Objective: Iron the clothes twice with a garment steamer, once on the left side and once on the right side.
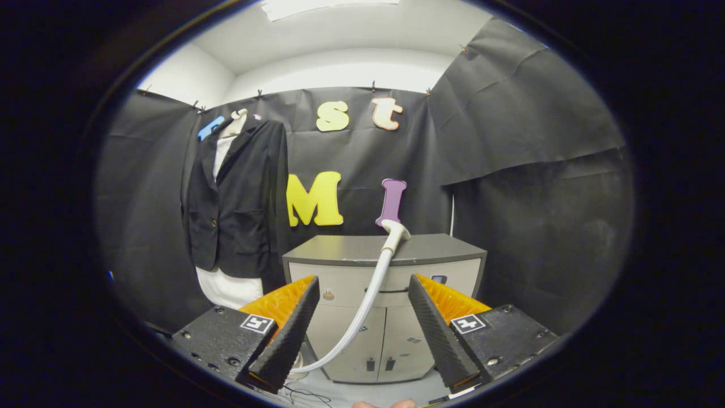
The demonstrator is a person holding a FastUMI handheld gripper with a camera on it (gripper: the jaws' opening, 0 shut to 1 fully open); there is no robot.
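Steamer head [395, 229] rested untouched on the cabinet [385, 249]; our gripper [362, 317], fingers spread empty, must reach it before ironing the jacket [238, 209].

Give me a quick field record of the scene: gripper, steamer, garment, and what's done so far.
gripper: open, fingers apart, holding nothing
steamer: white steamer head resting on the grey cabinet top, beyond the fingers
hose: white flexible hose curving down from the head, seen between the fingers
garment: black suit jacket over white shirt, hanging on the booth wall, beside the cabinet
progress: steamer not yet picked up
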